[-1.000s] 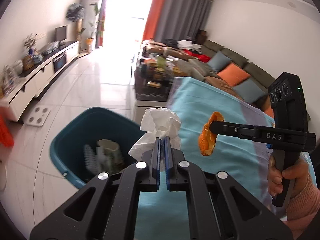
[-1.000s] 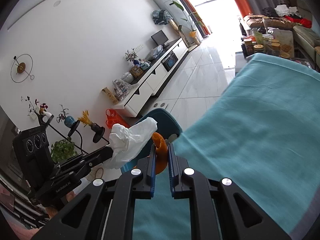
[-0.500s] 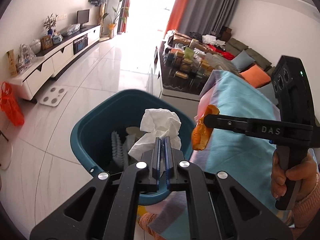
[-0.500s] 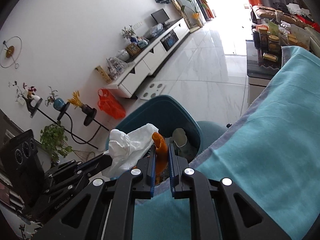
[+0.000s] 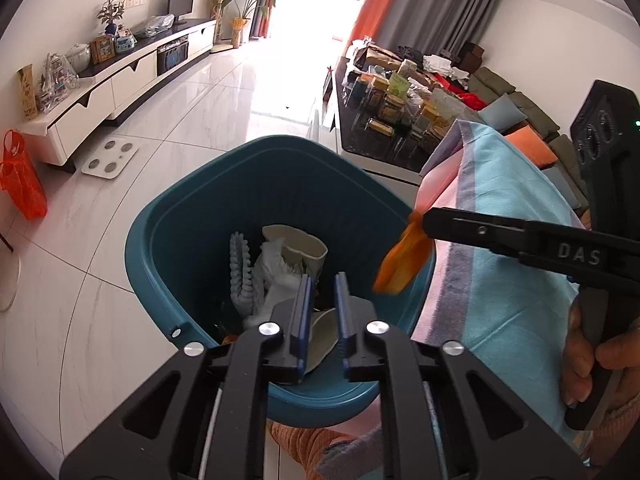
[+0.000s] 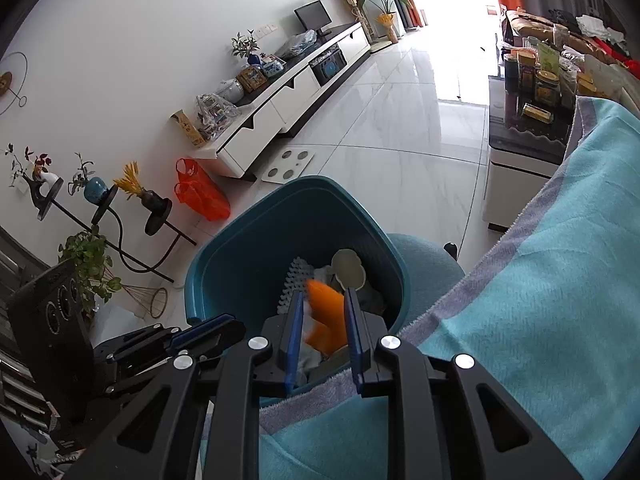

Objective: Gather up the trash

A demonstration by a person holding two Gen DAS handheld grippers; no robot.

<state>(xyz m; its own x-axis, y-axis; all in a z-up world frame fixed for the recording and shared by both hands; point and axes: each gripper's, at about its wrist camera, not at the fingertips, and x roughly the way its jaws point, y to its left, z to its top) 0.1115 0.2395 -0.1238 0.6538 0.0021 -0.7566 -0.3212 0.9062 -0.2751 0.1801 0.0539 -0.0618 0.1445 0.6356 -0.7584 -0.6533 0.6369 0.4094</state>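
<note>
A teal trash bin (image 5: 192,216) stands on the floor beside the table; it also shows in the right wrist view (image 6: 240,248). Inside lie a white tissue (image 5: 276,268), a paper cup (image 5: 304,246) and a white ribbed piece (image 5: 240,268). My left gripper (image 5: 322,284) is open and empty above the bin. My right gripper (image 6: 322,300) is open above the bin's edge, and a blurred orange peel (image 6: 326,316) is loose between its fingers; the peel also shows in the left wrist view (image 5: 402,260).
A turquoise cloth (image 6: 540,300) covers the table at right. A coffee table (image 5: 384,136) with jars stands behind the bin. A white TV cabinet (image 5: 120,80), a scale (image 5: 110,158) and an orange bag (image 5: 20,180) are at left. A plant stand (image 6: 100,208) is near the wall.
Both grippers moved over the bin and opened. The tissue left my left gripper and lies in the bin. The orange peel is slipping from my right gripper.
</note>
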